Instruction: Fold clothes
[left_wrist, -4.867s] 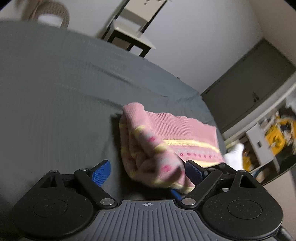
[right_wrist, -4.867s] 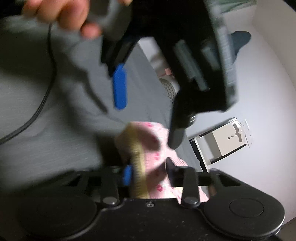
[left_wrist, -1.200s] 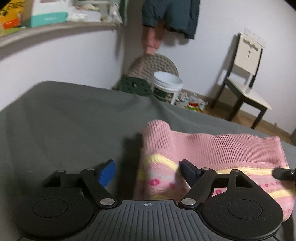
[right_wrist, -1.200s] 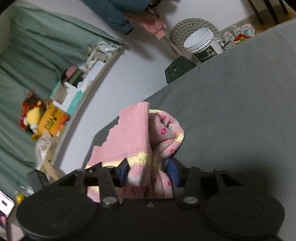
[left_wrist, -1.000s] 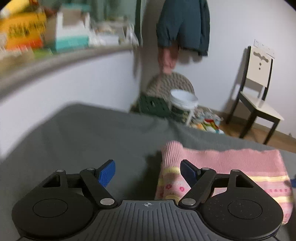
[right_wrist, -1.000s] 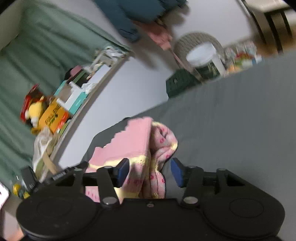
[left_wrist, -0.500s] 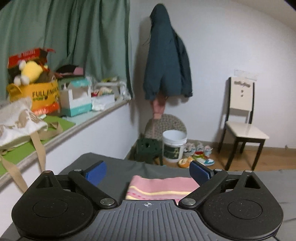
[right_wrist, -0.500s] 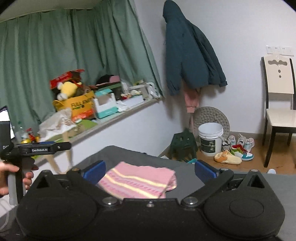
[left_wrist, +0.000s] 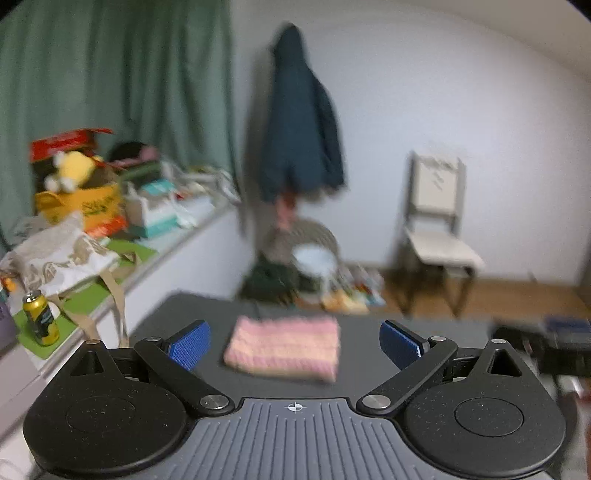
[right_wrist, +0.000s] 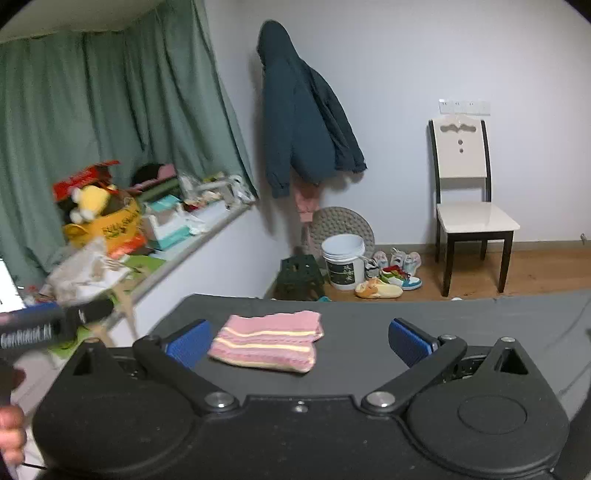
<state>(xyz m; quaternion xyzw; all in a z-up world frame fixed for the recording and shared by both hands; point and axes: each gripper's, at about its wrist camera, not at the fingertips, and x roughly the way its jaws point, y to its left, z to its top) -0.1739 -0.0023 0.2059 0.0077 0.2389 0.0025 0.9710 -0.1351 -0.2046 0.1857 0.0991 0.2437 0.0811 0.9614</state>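
Left wrist view, blurred by motion. The left gripper (left_wrist: 293, 341) has drawn back and risen from the bed; its jaws are spread wide and hold nothing. A second ago the blue pads (left_wrist: 188, 343) flanked the folded edge of the pink striped knit garment (left_wrist: 284, 349) at close range; now the garment lies well apart from them, a flat rectangle near the far left corner of the grey bedspread (left_wrist: 369, 334).

Right wrist view, sharp. The right gripper (right_wrist: 301, 341) has likewise let go: where its jaws pinched a bunched fold a second ago, they now stand spread and empty. The garment (right_wrist: 267, 343) rests alone on the bedspread (right_wrist: 406, 314), touched by neither tool. Judged from its compact, squared shape, this fold is complete, and the task either ends here or passes to another piece; none is in sight.

Differences between views. Only the right view resolves the yellow stripes and the slightly rumpled right-hand corner of the fold. It also shows, at far left, the left gripper's body (right_wrist: 55, 323) and part of the person's hand (right_wrist: 11, 432). The left view alone shows a yellow can (left_wrist: 40, 317) on the ledge and a dark, blurred object (left_wrist: 543, 343) at right, probably the other tool.
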